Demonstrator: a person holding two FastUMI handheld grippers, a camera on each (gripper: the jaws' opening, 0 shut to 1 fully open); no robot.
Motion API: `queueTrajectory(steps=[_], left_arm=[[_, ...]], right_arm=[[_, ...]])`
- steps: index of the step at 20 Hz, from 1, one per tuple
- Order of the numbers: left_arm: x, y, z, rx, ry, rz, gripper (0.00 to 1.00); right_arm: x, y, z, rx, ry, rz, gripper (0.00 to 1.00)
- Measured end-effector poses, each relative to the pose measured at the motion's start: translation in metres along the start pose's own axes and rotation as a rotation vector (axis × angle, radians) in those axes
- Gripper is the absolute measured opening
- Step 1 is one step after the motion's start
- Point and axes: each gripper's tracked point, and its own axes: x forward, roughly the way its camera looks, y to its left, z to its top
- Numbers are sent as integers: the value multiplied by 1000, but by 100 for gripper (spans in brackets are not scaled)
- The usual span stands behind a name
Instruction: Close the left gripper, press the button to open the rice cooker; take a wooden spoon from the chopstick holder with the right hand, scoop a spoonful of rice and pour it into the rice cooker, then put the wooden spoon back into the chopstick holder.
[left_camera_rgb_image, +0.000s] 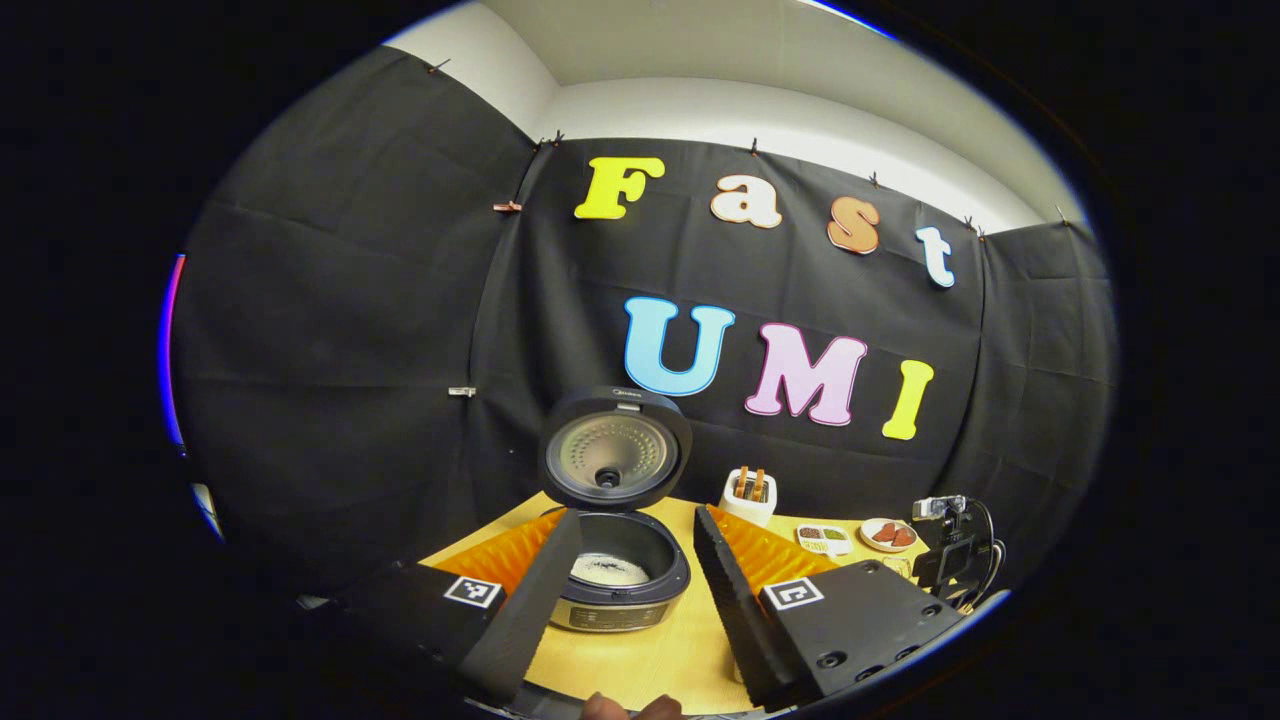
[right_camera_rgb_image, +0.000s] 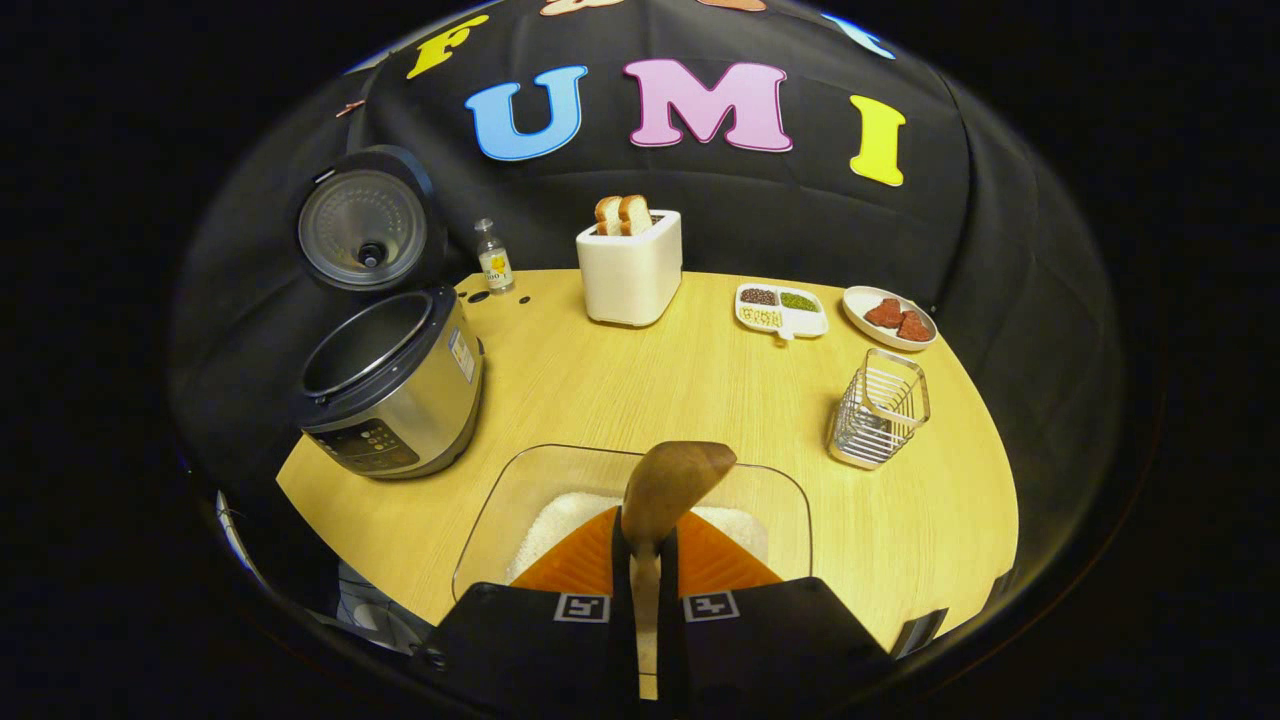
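In the left gripper view the rice cooker (left_camera_rgb_image: 618, 590) stands with its lid (left_camera_rgb_image: 612, 448) raised, and white rice (left_camera_rgb_image: 608, 570) lies in its pot. My left gripper (left_camera_rgb_image: 638, 520) is open, one finger on either side of the cooker, a little short of it. In the right gripper view my right gripper (right_camera_rgb_image: 645, 530) is shut on the handle of the wooden spoon (right_camera_rgb_image: 675, 485). The spoon's bowl hangs over the clear container (right_camera_rgb_image: 500, 500) of white rice (right_camera_rgb_image: 560, 520). The cooker (right_camera_rgb_image: 390, 385) is at the left and the wire chopstick holder (right_camera_rgb_image: 880, 410) at the right.
At the back of the wooden table (right_camera_rgb_image: 620, 390) stand a white toaster (right_camera_rgb_image: 630, 270) with bread, a small bottle (right_camera_rgb_image: 493, 258), a divided dish (right_camera_rgb_image: 782, 310) and a plate (right_camera_rgb_image: 890, 318) of red pieces. A black device with cables (left_camera_rgb_image: 950, 560) is at the far right.
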Motion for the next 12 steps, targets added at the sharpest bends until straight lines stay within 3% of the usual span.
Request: queueTrajectory(steps=[6, 12], left_arm=[[-1, 12, 0, -6, 4, 19, 80], [3, 12, -1, 3, 11, 21, 80]], right_arm=[[8, 13, 3, 124, 21, 28, 12], [4, 9, 13, 330, 21, 72, 12]])
